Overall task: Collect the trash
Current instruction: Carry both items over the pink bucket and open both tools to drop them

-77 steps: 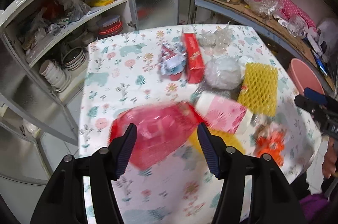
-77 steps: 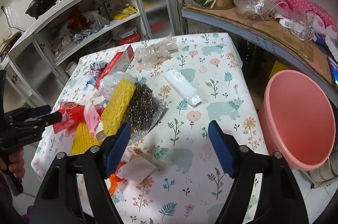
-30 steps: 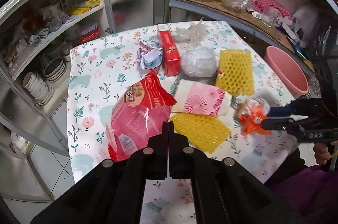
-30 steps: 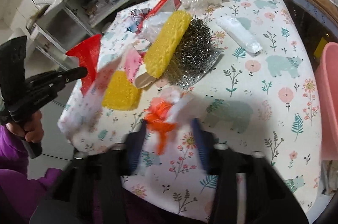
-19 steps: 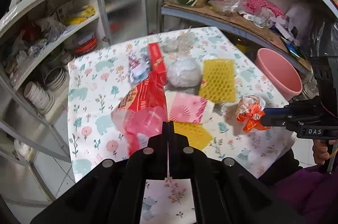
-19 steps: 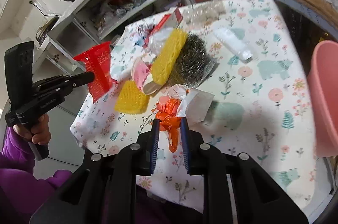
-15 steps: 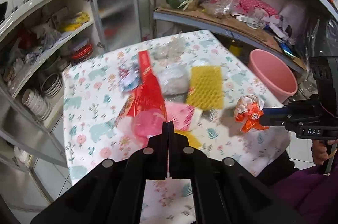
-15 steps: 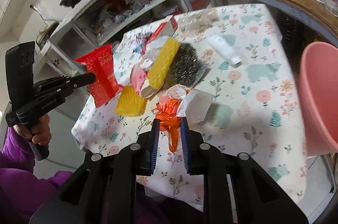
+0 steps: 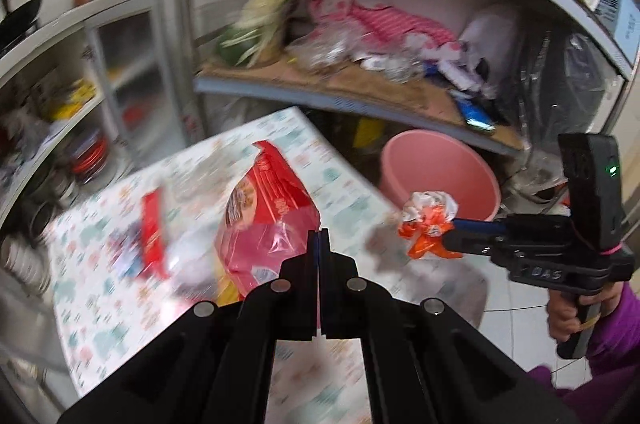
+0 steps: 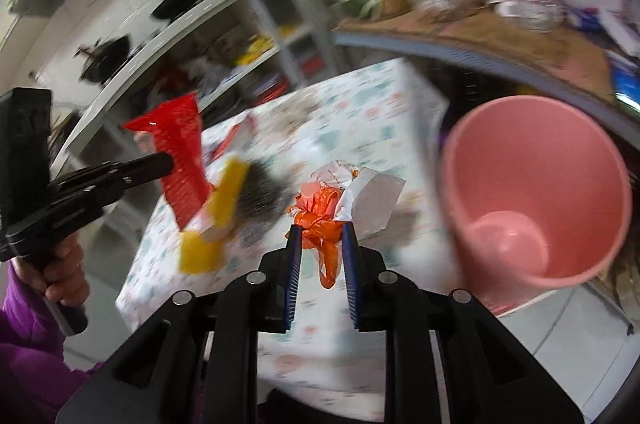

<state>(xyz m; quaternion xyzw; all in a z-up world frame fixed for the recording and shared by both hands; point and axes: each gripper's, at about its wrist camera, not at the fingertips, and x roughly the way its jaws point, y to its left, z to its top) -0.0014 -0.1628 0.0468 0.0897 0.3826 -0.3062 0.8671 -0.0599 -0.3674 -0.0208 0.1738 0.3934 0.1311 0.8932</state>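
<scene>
My left gripper [image 9: 319, 238] is shut on a red snack bag [image 9: 268, 212] and holds it up above the floral table [image 9: 112, 304]. The bag also shows in the right wrist view [image 10: 180, 159], hanging from the left gripper [image 10: 166, 159]. My right gripper [image 10: 321, 236] is shut on an orange and white wrapper bundle [image 10: 324, 216], held in the air beside the pink bucket [image 10: 536, 191]. In the left wrist view the right gripper [image 9: 452, 228] holds the bundle [image 9: 426, 224] just in front of the bucket [image 9: 440, 175].
Yellow foam net pieces [image 10: 224, 220], a steel scourer [image 10: 260, 191] and a red box [image 9: 152, 224] lie on the table. A cluttered shelf [image 9: 360, 83] runs above the bucket. An open cupboard [image 9: 80, 95] stands left of the table.
Both grippers closed on their trash, lifted it off the table and swung right toward the pink bucket. The view is blurred from the motion.
</scene>
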